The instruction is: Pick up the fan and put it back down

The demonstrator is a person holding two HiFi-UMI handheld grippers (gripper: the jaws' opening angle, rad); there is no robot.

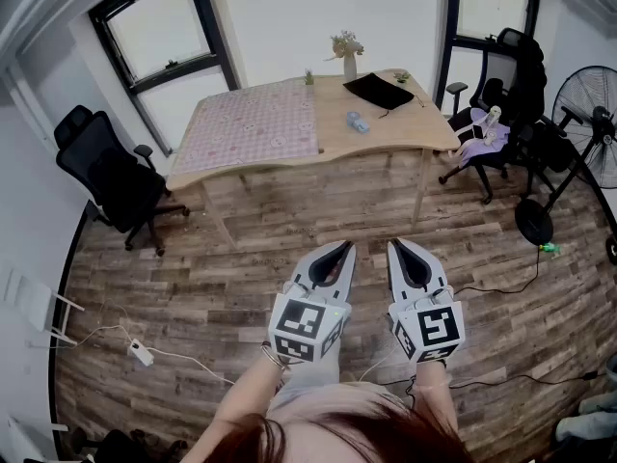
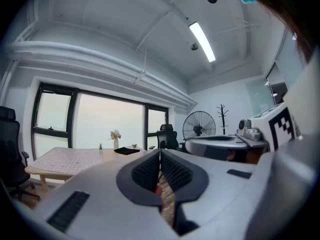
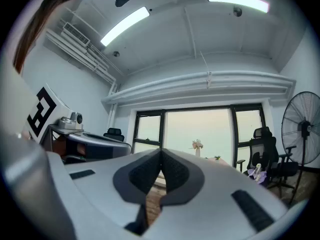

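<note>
**A:** Where does the fan stand?

**B:** The black pedestal fan with the round wire cage (image 1: 596, 122) is upright on the brown wood-plank floor (image 1: 289, 230). It is ahead of the right gripper (image 1: 396, 246) and far off to its right, well apart from both grippers. Just left of it sits a black office chair with pale things on its seat (image 1: 501, 104)

**A:** And the grippers themselves?

**B:** The left gripper (image 1: 344, 248) and the right one hang side by side over bare floor. Each is clenched on nothing, its ribbed pads meeting in its own view

**A:** What lies straight ahead of them?

**B:** A light wooden table (image 1: 386, 128), its left half under a pink patterned cloth (image 1: 253, 123). On the bare half stand a white vase of dried flowers (image 1: 348, 54) and a flat black case (image 1: 378, 90)

**A:** The rest of the room?

**B:** Black-framed windows (image 1: 159, 37) are beyond the table. A second black swivel chair (image 1: 111, 177) stands far to the left gripper's left, and a white power strip (image 1: 142, 353) lies on the floor on that side. A long ceiling lamp (image 2: 202, 41) is lit overhead
</note>
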